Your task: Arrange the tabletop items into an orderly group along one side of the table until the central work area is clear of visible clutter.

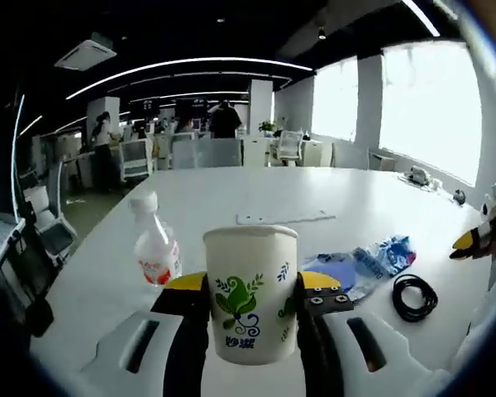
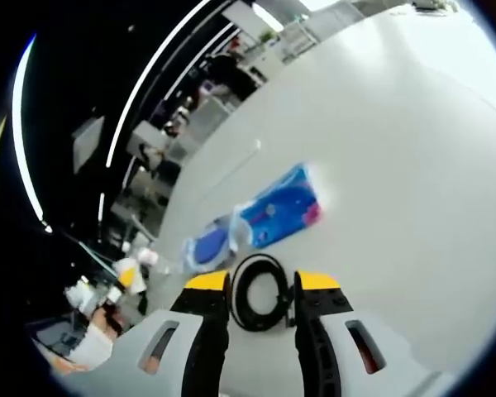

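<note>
A long white table [image 1: 331, 194] runs from the bottom of the left gripper view to its centre, and it covers most of the right gripper view's right half. Behind it is an open office: white chairs, curved ceiling light strips, bright windows at upper right, and people standing at top centre.

At bottom centre of the left gripper view, the left gripper [image 1: 252, 302] is clamped on a white paper cup [image 1: 250, 289]. The cup has a green leaf print and dark blue characters near its base, too small to read.

Right of the cup, a blue plastic package [image 1: 365, 260] lies flat on the table; its printing is blurred. In the right gripper view it sits at centre.

A small clear water bottle [image 1: 155, 244] with a red label stands left of the cup, and the label text is illegible.

A coiled black cable [image 2: 259, 291] lies between the jaws of the right gripper [image 2: 262, 298], which stand apart; whether they touch the coil cannot be told.
</note>
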